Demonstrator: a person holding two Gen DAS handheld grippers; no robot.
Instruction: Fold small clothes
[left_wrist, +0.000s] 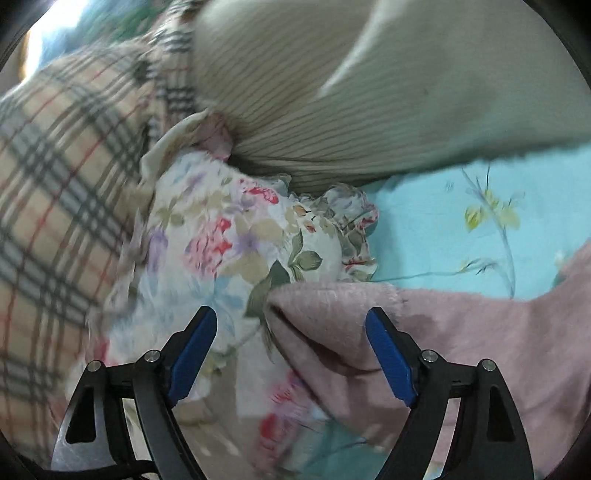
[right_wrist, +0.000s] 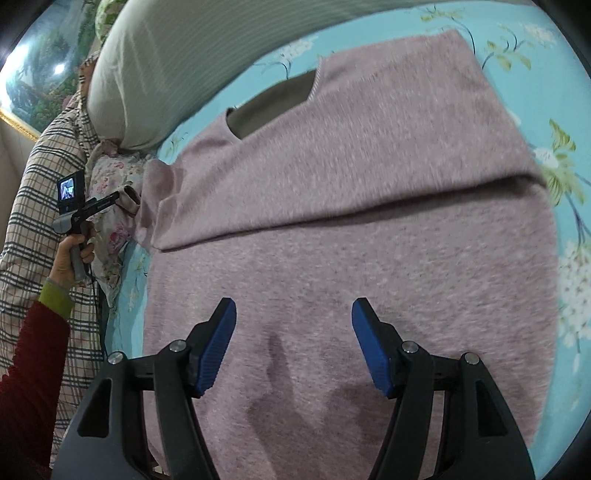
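A fuzzy pink sweater (right_wrist: 369, 229) lies spread on a turquoise bedsheet (right_wrist: 569, 177) printed with white blossoms and green leaves. The knit is a dusty mauve with a soft, brushed nap. Its upper part has been folded over the lower part, leaving a long straight fold edge running across the body of the garment. At the far edge of the sweater a rounded neckline opens, showing a grey-brown inner face. At the sweater's left edge a short bunched piece, probably a sleeve end, sticks out toward the floral pillow (right_wrist: 110, 184).

The right gripper (right_wrist: 293, 310) hangs over the near half of the sweater with its blue pads spread wide apart and nothing between them; its shadow falls on the knit below.

The left gripper (left_wrist: 291, 317) is at the sweater's left edge, also spread wide, with a thick pink corner of the sweater (left_wrist: 332, 314) lying in the gap between its pads. Motion blur makes it hard to say whether either pad touches the fabric. Seen from the right wrist, the left gripper (right_wrist: 127, 197) is held by a hand (right_wrist: 70, 258) in a red sleeve with a green cuff, its tip at that bunched sleeve end.

Beyond the sweater's far-left corner lies a ribbed beige pillow (right_wrist: 155, 62). Left of the sweater, past the floral pillow, lies a plaid checked quilt (right_wrist: 33, 206).
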